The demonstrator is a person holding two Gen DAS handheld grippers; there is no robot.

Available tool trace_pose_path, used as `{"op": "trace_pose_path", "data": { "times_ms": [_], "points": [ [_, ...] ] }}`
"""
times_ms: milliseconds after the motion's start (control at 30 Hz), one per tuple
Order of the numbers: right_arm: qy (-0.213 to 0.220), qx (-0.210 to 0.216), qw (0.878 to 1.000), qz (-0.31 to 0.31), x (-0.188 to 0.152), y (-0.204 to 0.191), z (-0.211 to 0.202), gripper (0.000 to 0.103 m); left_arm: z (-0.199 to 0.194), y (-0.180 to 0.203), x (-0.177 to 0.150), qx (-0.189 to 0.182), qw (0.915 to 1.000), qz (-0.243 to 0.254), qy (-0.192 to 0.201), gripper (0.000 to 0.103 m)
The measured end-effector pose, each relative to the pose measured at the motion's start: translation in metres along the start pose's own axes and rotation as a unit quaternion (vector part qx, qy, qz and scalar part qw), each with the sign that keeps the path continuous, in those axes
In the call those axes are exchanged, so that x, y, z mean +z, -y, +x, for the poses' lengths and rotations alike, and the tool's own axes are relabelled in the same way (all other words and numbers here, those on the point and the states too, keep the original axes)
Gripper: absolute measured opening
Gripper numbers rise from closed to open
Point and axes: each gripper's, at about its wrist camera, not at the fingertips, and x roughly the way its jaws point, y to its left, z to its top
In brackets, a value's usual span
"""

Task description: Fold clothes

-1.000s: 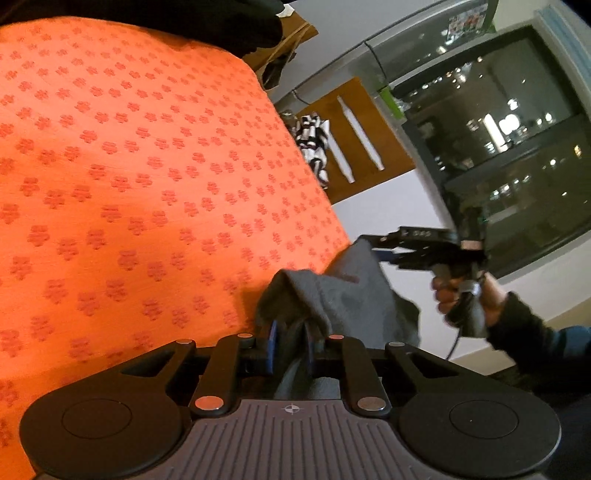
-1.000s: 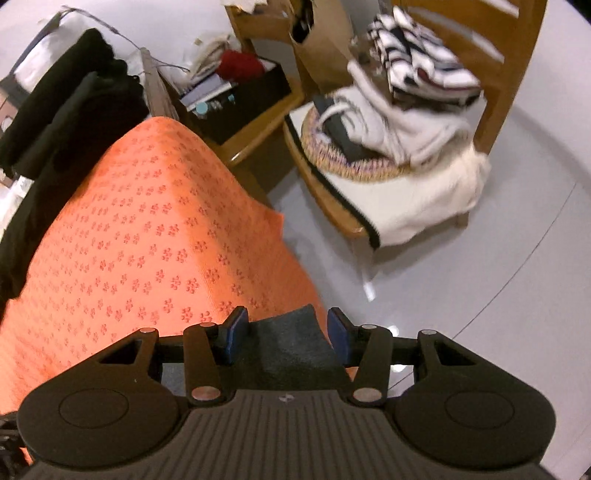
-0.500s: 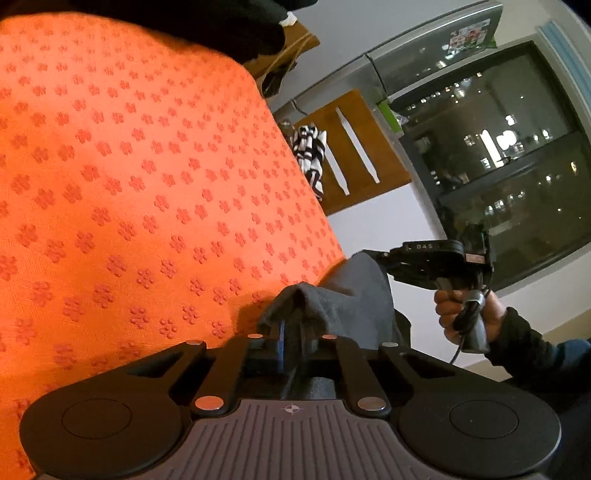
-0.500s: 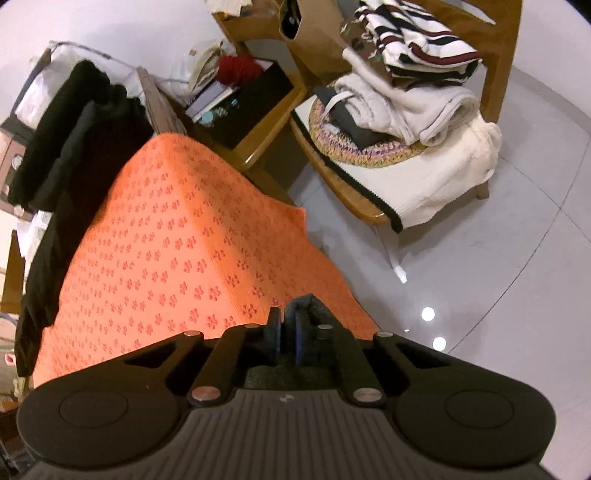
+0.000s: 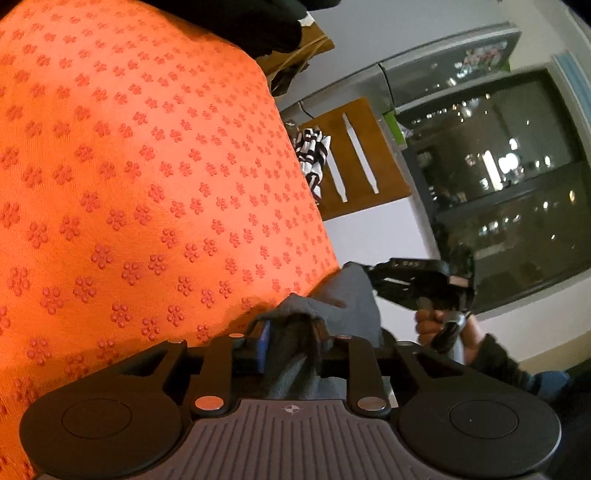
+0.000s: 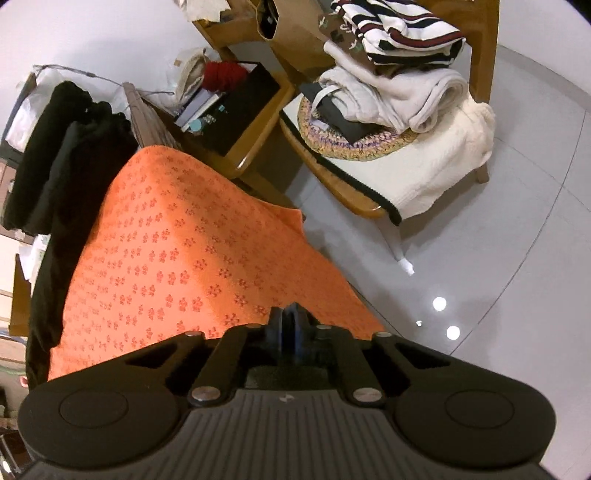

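A grey garment [image 5: 343, 295] lies bunched at the near edge of an orange flower-patterned cloth [image 5: 147, 166]. My left gripper [image 5: 290, 328] has a fold of the garment between its fingers; its jaws are opening slightly and the fabric still fills the gap. To its right, my right gripper [image 5: 369, 275] pinches the garment's raised corner, held by a person's hand [image 5: 439, 325]. In the right wrist view the right gripper [image 6: 289, 314] is shut, its blue pads together over the orange cloth [image 6: 177, 251]. The garment is mostly hidden behind the fingers there.
A wooden chair [image 6: 369, 206] piled with pale clothes and a striped garment [image 6: 406, 33] stands on the grey tiled floor [image 6: 480, 277]. Black garments [image 6: 55, 147] hang at the orange cloth's far left. A low wooden table with a black box [image 6: 240, 107] lies beyond. A dark window [image 5: 498, 184] faces the left view.
The right gripper went from open around the grey garment to shut on it and rolled a little. The left jaws squeezed tight, then eased apart slightly, still on the fabric.
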Motion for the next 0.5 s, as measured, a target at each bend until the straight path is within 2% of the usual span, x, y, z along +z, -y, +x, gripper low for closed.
{"op": "trace_pose_path", "data": {
  "times_ms": [100,367,500],
  "points": [
    [0.018,-0.004,1.0,-0.008,-0.003,-0.007,-0.01,0.005,-0.002,0.006,-0.003,0.019,0.9996,0.016,0.013,0.009],
    [0.06,-0.028,0.997,-0.034,-0.007,-0.017,-0.043,0.004,-0.02,0.024,-0.007,0.044,0.9966,0.048,0.051,0.006],
    [0.078,-0.057,0.994,-0.042,-0.009,-0.016,-0.053,0.004,-0.028,0.028,-0.007,0.059,0.9942,0.062,0.065,0.006]
  ]
}}
